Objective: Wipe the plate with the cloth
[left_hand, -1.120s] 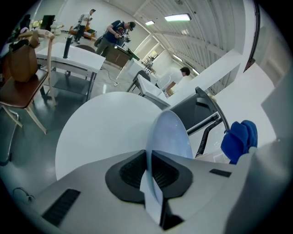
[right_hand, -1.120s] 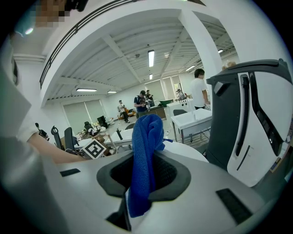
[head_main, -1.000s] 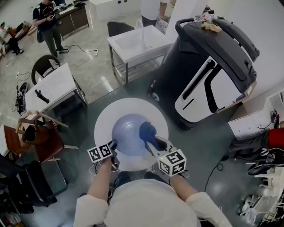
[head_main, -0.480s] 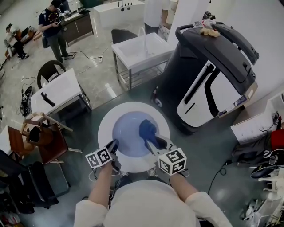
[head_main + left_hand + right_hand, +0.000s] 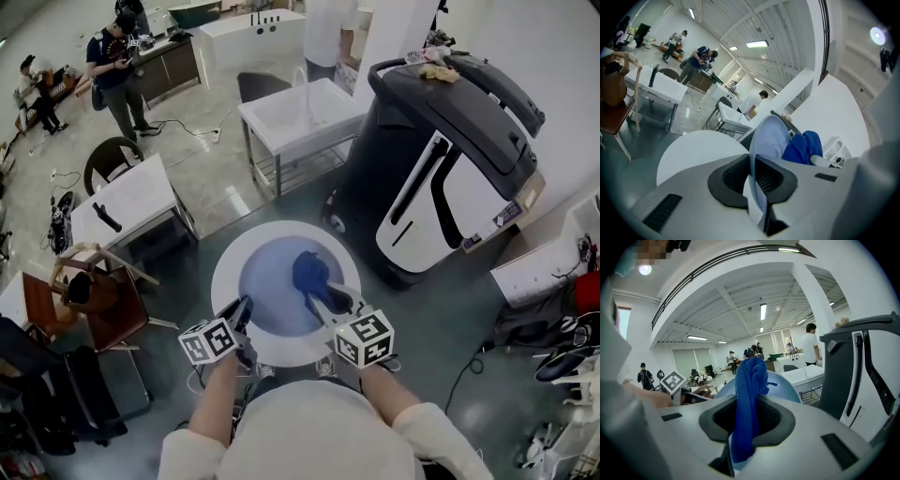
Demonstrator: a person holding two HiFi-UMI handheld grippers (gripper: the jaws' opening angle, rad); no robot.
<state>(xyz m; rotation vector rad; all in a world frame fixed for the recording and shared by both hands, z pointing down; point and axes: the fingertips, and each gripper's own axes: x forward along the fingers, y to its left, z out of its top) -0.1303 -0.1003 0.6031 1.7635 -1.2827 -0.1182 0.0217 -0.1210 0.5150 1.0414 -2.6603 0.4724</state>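
The left gripper (image 5: 241, 312) has its jaws drawn narrow on the near-left rim of the pale blue plate (image 5: 267, 286). The left gripper view shows the thin edge pinched between the pads. The plate hangs tilted over the middle of the round white desk (image 5: 281, 352). The right gripper (image 5: 323, 298) has its jaws clamped on the blue cloth (image 5: 307, 270), which bunches up beyond them and lies against the right part of the plate's inner face. Both grippers are close together at the desk's near side. A large black and white machine (image 5: 450, 159) stands to the far right.
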